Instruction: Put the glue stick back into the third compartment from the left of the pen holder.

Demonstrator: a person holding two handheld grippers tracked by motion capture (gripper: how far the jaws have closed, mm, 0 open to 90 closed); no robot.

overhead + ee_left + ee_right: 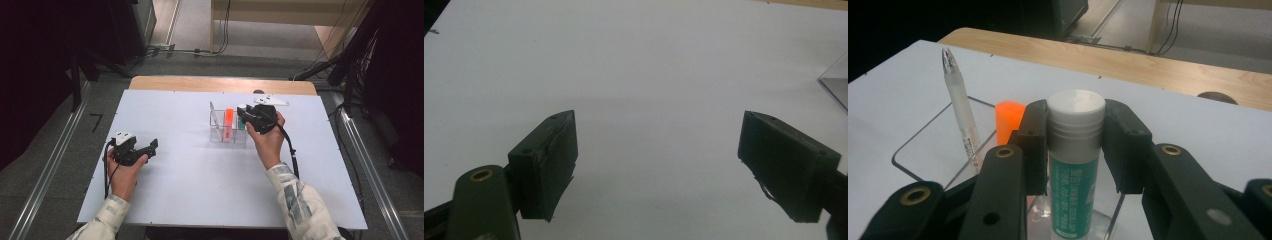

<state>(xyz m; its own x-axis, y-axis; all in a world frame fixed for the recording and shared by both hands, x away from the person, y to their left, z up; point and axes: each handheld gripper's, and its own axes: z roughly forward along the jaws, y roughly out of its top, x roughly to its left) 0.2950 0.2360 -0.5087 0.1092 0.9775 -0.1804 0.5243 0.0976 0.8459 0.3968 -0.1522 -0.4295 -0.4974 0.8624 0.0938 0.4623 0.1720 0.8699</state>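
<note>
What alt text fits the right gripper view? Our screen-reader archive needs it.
The right gripper clamps an upright green glue stick just below its white cap, over a clear organiser. A white pen and an orange marker stand inside it.

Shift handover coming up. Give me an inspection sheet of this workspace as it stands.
Surface: white board on a wooden table, bare at the near side.
Job's things: green-labelled glue stick with white cap, upright in a clear plastic organiser; orange marker and translucent white pen stand in it too.
Clutter: nothing seen.
Grippers: right tool shut on the glue stick just below its cap; left tool open, nothing between its jaws, low over the board.
Cables: a black cable trails from the right tool; others lie on the floor beyond the table.
Surroundings: grey floor, dark equipment at both sides.
</note>
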